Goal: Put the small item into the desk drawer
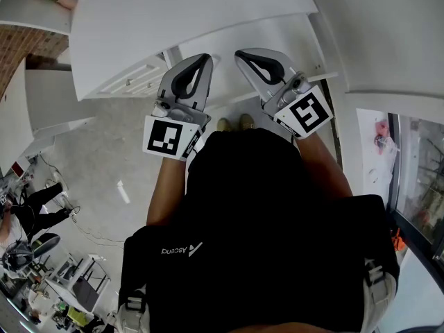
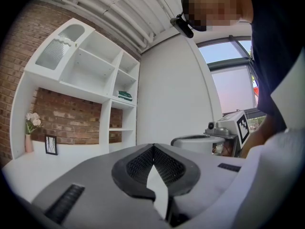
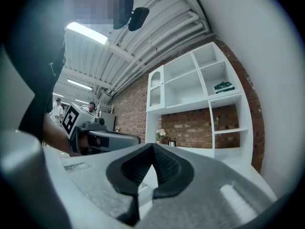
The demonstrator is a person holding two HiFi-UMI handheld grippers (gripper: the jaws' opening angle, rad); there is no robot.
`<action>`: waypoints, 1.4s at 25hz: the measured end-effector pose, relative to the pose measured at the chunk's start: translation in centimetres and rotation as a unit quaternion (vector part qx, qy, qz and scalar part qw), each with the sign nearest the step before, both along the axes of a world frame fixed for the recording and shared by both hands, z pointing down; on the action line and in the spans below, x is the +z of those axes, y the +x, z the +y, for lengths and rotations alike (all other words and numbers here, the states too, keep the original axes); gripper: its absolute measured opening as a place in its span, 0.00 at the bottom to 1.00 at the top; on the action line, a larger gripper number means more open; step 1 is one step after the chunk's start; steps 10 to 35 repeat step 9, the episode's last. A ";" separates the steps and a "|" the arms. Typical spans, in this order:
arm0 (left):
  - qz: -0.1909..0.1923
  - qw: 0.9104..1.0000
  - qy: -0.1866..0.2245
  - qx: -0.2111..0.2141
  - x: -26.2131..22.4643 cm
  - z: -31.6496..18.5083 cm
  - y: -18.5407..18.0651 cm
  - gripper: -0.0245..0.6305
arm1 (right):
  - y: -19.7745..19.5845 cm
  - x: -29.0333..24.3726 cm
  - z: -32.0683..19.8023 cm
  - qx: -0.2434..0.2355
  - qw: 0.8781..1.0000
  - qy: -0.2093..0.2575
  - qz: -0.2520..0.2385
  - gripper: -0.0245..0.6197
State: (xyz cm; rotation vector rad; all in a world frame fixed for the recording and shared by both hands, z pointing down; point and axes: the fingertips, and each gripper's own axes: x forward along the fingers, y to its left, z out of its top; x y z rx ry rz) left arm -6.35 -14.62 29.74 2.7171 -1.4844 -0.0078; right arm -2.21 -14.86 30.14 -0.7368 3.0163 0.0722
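My two grippers are held side by side in front of the person's chest, jaws pointing at the white desk (image 1: 194, 19). The left gripper (image 1: 202, 59) (image 2: 153, 148) is shut with nothing between its pads. Beside it, the right gripper (image 1: 243, 53) (image 3: 153, 146) is likewise shut and empty. Each gripper shows in the other's view: the right gripper's marker cube (image 2: 242, 126) and the left gripper's marker cube (image 3: 71, 119). White drawer fronts (image 1: 133, 80) show under the desk's edge, all closed. No small item is in sight in any view.
A white shelf unit (image 2: 90, 75) (image 3: 200, 94) stands against a brick wall, with a green object (image 2: 125, 96) (image 3: 224, 86) on one shelf. On the desk are a flower vase (image 2: 30, 130) and a small picture frame (image 2: 51, 145). Other people stand far left (image 1: 31, 207).
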 end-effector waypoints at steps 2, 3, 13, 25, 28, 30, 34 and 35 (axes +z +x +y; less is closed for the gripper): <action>0.000 1.000 0.000 0.000 0.0 -0.2 0.1 0.04 | 0.2 0.0 -0.2 0.000 1.000 0.006 0.001 0.04; 0.000 1.000 0.000 -0.001 0.0 -0.3 0.0 0.04 | 0.2 0.1 -0.3 0.001 1.000 0.006 0.001 0.04; 0.003 1.000 -0.002 -0.002 0.2 -1.2 -0.9 0.04 | -0.5 0.0 -1.2 0.008 1.000 -0.005 0.000 0.04; 0.003 1.000 -0.002 -0.002 0.2 -1.2 -0.9 0.04 | -0.5 0.0 -1.2 0.008 1.000 -0.005 0.000 0.04; 0.003 1.000 -0.002 -0.002 0.2 -1.2 -0.9 0.04 | -0.5 0.0 -1.2 0.008 1.000 -0.005 0.000 0.04; 0.003 1.000 -0.002 -0.002 0.2 -1.2 -0.9 0.04 | -0.5 0.0 -1.2 0.008 1.000 -0.005 0.000 0.04; 0.003 1.000 -0.002 -0.002 0.2 -1.2 -0.9 0.04 | -0.5 0.0 -1.2 0.008 1.000 -0.005 0.000 0.04; 0.003 1.000 -0.002 -0.002 0.2 -1.2 -0.9 0.04 | -0.5 0.0 -1.2 0.008 1.000 -0.005 0.000 0.04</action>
